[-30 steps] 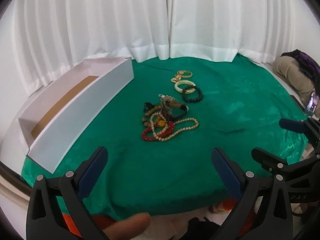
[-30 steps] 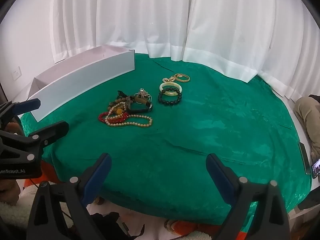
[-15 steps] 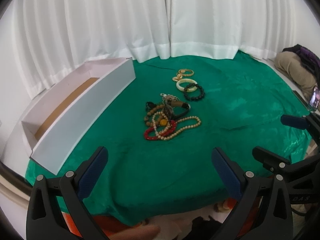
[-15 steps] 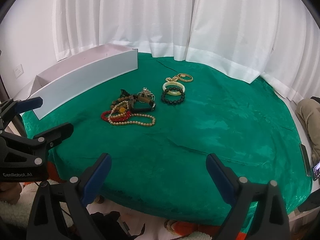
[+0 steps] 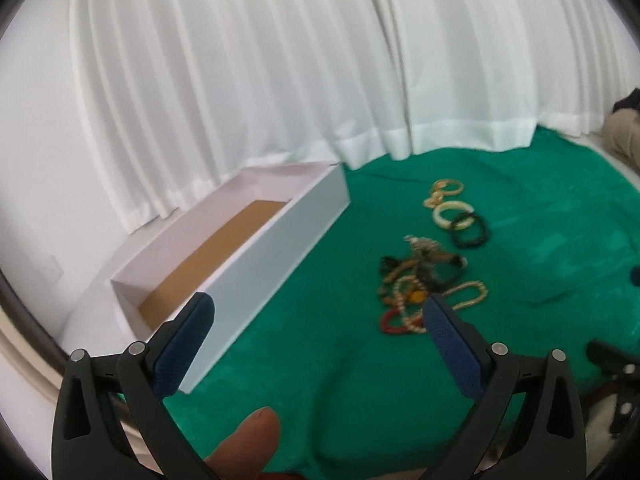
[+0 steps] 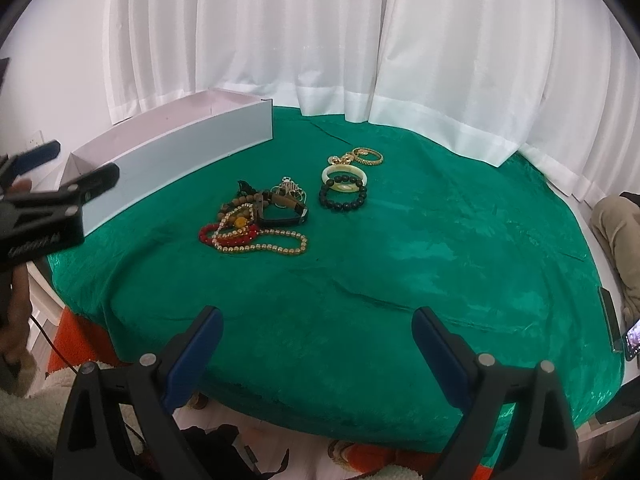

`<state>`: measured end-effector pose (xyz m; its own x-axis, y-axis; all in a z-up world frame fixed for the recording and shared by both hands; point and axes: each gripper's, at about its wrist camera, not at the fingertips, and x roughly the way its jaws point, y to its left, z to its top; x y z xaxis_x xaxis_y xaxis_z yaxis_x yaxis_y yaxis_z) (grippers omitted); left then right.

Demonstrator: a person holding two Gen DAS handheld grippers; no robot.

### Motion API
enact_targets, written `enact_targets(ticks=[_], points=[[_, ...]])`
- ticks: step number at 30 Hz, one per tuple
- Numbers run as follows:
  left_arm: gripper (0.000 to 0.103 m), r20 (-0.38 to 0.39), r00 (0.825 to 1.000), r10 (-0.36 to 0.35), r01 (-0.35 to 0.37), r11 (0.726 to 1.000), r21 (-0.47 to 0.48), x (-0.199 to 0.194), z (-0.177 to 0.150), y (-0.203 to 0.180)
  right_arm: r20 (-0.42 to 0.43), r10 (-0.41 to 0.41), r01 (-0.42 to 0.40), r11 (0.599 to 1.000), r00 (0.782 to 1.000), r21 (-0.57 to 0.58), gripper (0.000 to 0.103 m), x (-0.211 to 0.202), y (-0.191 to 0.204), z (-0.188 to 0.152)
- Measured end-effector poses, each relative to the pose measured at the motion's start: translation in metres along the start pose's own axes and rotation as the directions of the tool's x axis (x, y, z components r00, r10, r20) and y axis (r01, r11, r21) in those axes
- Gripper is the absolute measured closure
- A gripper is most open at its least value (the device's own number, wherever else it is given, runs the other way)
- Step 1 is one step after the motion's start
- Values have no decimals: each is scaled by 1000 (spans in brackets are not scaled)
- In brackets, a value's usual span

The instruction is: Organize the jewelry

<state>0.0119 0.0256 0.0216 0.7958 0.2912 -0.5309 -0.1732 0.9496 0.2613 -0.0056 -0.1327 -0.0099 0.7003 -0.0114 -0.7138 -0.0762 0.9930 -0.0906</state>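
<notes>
Green velvety cloth (image 6: 400, 248) covers the worktop, and all the jewelry lies on it, out in the open. A tangled heap of beaded necklaces (image 6: 252, 224), red, pearl-coloured and brown, sits near the middle, with a dark strap-like piece touching its far edge. Just beyond it a black bead bracelet (image 6: 343, 196) overlaps a pale bangle (image 6: 344, 172), and a small cluster of gold rings (image 6: 360, 157) lies behind those.

A long white box (image 5: 256, 256) with a brown cardboard floor stands along the cloth's left side, near the white curtain (image 6: 320, 40); what shows of its inside holds no jewelry.

The left tongs (image 5: 316, 320) are released, their blue-padded jaws spread wide, one pad in front of the box's near wall and the other in front of the necklace heap, gripping nothing. A fingertip (image 5: 248, 440) shows at the bottom edge of that view, which is blurred. The right tongs (image 6: 316, 336) are likewise spread apart and empty, above the near edge of the cloth, well apart from the jewelry.
</notes>
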Motion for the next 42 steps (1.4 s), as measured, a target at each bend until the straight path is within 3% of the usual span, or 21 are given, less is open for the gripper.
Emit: enact_targets(ticks=[7, 13, 26, 42], points=[[0, -74, 988, -134, 130, 990, -60, 6, -1, 7, 8, -7, 7, 1000, 1000, 3, 6, -1, -4, 1], [0, -154, 962, -223, 213, 974, -80, 12, -13, -9, 4, -6, 6, 1000, 1000, -1, 6, 0, -3, 0], [0, -147, 947, -286, 280, 958, -64, 1, -16, -23, 1, 0, 0, 1000, 1000, -6, 6, 1, -1, -2], [0, -142, 951, -275, 273, 961, -35, -3, -18, -30, -3, 10, -10, 1000, 1000, -10, 6, 0, 0, -3]])
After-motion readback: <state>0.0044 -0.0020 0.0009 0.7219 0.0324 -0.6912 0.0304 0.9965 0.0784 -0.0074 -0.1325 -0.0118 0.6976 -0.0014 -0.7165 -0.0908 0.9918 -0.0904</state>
